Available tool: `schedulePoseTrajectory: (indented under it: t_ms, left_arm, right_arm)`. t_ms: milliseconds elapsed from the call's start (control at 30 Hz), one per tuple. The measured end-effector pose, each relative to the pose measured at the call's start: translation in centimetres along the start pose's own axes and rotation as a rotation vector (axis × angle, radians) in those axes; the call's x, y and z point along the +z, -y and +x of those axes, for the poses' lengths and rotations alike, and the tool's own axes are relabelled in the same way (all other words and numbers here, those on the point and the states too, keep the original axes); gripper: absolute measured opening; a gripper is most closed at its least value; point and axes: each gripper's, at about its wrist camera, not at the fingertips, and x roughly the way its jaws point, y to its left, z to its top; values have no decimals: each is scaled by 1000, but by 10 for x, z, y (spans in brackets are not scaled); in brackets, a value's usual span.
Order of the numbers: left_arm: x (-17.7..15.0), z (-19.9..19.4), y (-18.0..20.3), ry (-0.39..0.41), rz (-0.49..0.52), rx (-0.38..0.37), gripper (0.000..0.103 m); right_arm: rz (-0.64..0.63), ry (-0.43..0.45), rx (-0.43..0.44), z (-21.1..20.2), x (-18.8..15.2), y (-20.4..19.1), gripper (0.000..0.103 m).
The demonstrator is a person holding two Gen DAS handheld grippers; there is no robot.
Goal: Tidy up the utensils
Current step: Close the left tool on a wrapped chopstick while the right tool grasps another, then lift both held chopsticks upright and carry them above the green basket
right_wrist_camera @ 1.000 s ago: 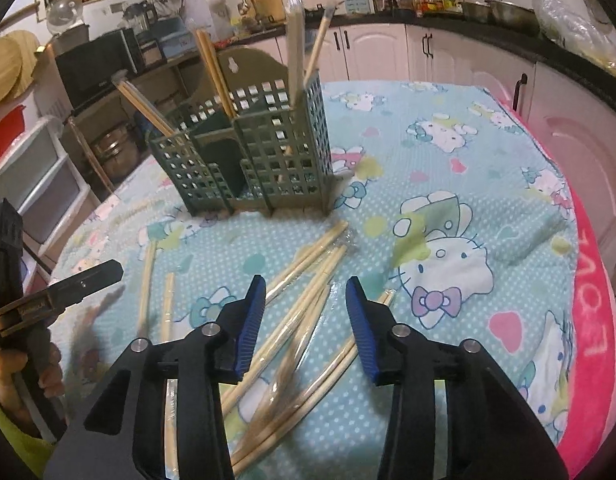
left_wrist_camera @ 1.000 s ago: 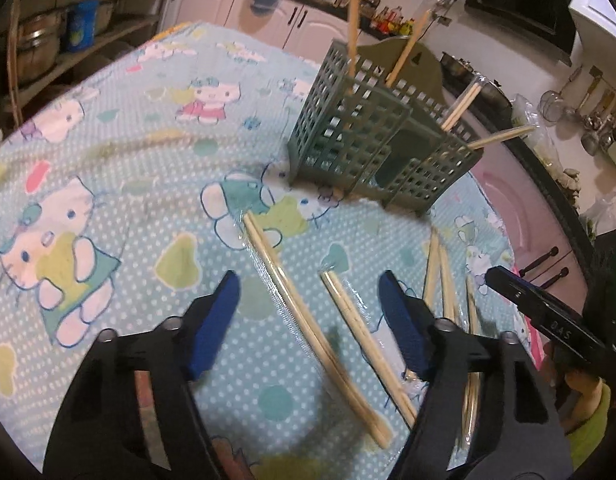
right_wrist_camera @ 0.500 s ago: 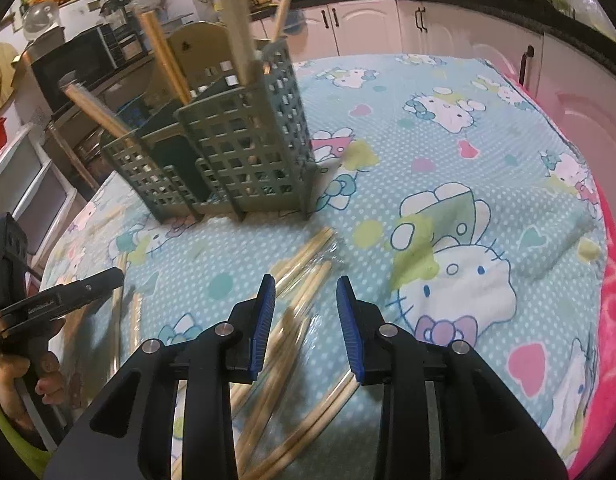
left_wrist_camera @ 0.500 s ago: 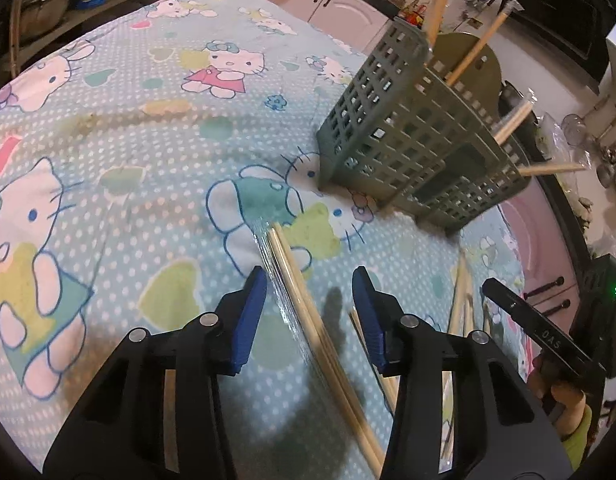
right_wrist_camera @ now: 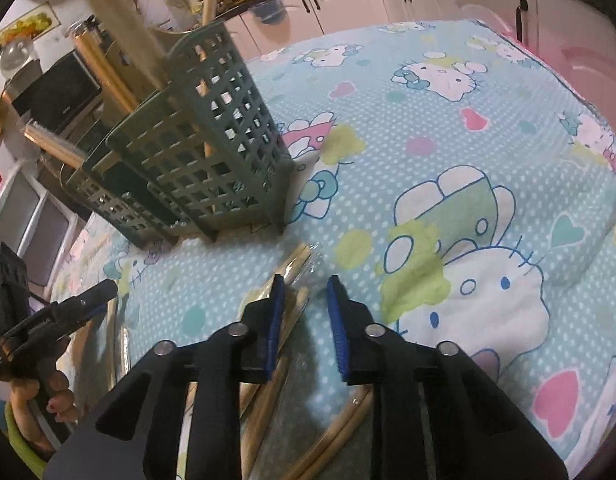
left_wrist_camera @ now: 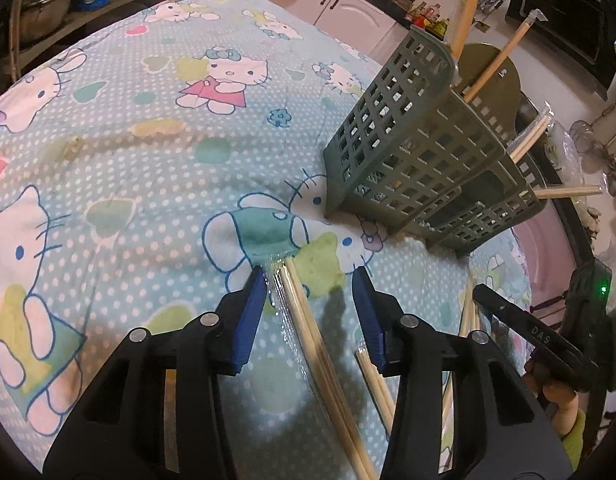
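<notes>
Item one: our left gripper (left_wrist_camera: 308,280), low at 6 o'clock in its own view, tongs apart and bracketing a wrapped pair of chopsticks (left_wrist_camera: 304,312); the left pad touches the clear wrapper, the right pad stands clear of the sticks

Item two: our right gripper (right_wrist_camera: 306,280), tongs just been closing, with a narrow gap left; the tip of a wrapped chopstick bundle (right_wrist_camera: 292,304) lies between and under them, beside the left pad; whether the pads press it, we cannot tell

Item three: green lattice utensil holder (left_wrist_camera: 407,152), upright on the cloth at 1 o'clock from the left gripper, 10 o'clock from the right, with several chopsticks standing in its compartments

Item four: further loose chopsticks (left_wrist_camera: 377,384) on the cartoon-cat tablecloth (left_wrist_camera: 148,140), at 5 o'clock of the left view
</notes>
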Motion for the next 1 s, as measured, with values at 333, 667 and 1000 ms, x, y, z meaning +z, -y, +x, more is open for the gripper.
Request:
schedulePoseTrajectory:
  t_ms: [333, 667, 1000]
  left_arm:
    - [8, 8, 6, 10, 26, 57, 17]
    - [11, -7, -2, 36, -4, 14, 2]
    - [15, -66, 26, 163, 64, -57, 1]
  right_arm:
    - [15, 39, 22, -20, -4, 4, 3]
    - [6, 110, 41, -58, -7, -2, 2]
    - [-70, 231, 86, -110, -4, -35, 1]
